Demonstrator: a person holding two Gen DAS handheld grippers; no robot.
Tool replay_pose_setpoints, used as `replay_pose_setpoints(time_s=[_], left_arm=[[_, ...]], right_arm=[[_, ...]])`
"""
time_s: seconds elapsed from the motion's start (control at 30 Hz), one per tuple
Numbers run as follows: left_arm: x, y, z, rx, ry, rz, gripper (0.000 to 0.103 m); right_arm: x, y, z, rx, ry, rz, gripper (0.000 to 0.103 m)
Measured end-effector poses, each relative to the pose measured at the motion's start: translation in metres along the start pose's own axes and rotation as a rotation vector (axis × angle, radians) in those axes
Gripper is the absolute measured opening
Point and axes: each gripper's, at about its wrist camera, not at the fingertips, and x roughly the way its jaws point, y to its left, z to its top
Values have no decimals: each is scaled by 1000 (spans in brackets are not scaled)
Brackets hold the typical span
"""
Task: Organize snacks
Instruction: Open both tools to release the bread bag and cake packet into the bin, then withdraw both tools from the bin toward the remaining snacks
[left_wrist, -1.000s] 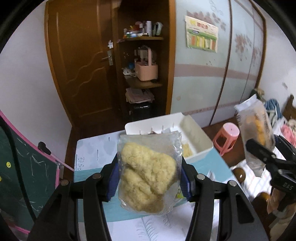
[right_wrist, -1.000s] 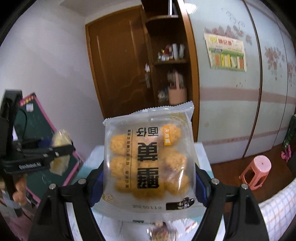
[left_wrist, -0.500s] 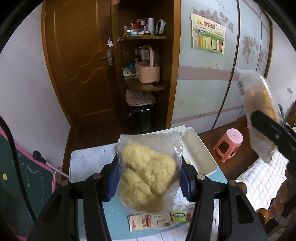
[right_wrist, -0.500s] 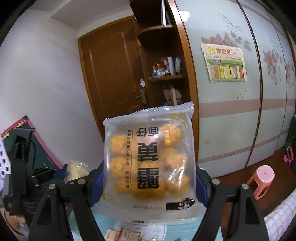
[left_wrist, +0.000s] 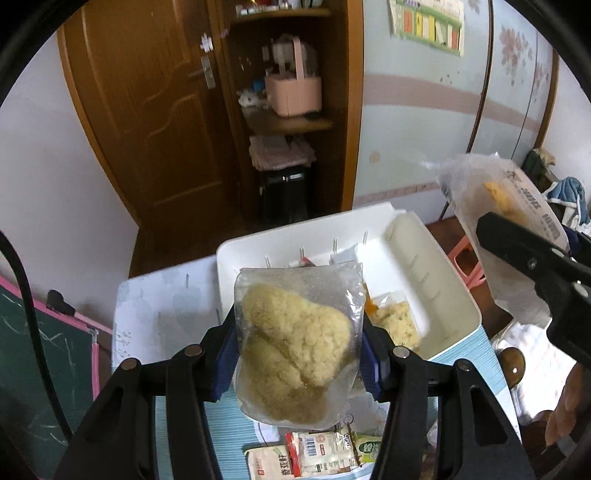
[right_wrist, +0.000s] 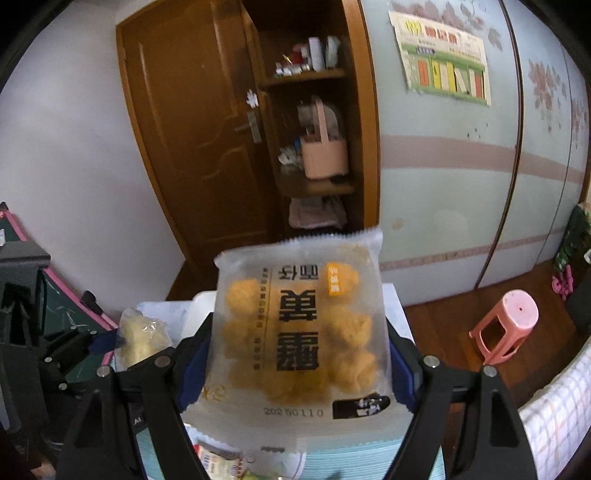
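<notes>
My left gripper (left_wrist: 297, 354) is shut on a clear bag of pale yellow crumbly snack (left_wrist: 295, 343), held above the table in front of a white bin (left_wrist: 439, 280). My right gripper (right_wrist: 299, 350) is shut on a frosted packet of orange round snacks (right_wrist: 301, 332) with black print. That packet also shows in the left wrist view (left_wrist: 498, 221), at the right, level with the bin. The left bag shows in the right wrist view (right_wrist: 142, 338) at the lower left. The bin holds another pale snack bag (left_wrist: 397, 317).
The table (left_wrist: 159, 314) has a white and light blue cover. Small snack packets (left_wrist: 314, 454) lie near its front edge. A pink stool (right_wrist: 506, 325) stands on the floor at the right. A green chalkboard (left_wrist: 40, 387) is at the left. A brown door and shelves are behind.
Both grippers have tilted down toward the table and bin, each with its packet still held. The right packet has dropped lower beside the bin.
</notes>
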Motion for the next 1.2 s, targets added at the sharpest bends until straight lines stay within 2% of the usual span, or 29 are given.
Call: replay_pose_setpoints(time_s=[0.2,0.23,0.27,0.33,0.37,0.4,0.47,0.5,0.8,0.97,1.2], left_arm=[[39,-9,2,18,38,-10,54],[43,-9,0,22,45,-21,62],[47,-9,0,23,52,-30,79],[50,-7,1,8,45,-34,97],[51,-5,1,0,41,-40,99],[50,-3,0,-6,44,-48,99],[51,3,-2,-22,69,-55,99],[51,6,-3,-33,81,-55,99],[12,27,-26,-100,76,-87,99],[-35,33,-44,-115,18,-104,99],[-97,28,-71,-143,-80,-103,99]], right_arm=[[39,-6,-5,-13,77,-40,83],[46,-7,-6,-13,95,-37,84],[53,-9,-7,-8,115,-30,84],[65,-12,-11,18,155,-14,84],[67,-14,-12,28,153,-12,84],[65,-14,-13,26,137,-16,86],[59,-10,-14,7,105,-22,99],[56,-7,-14,0,94,-22,101],[3,10,-28,1,39,16,101],[-34,15,-43,19,30,43,101],[-82,17,-60,62,46,30,101]])
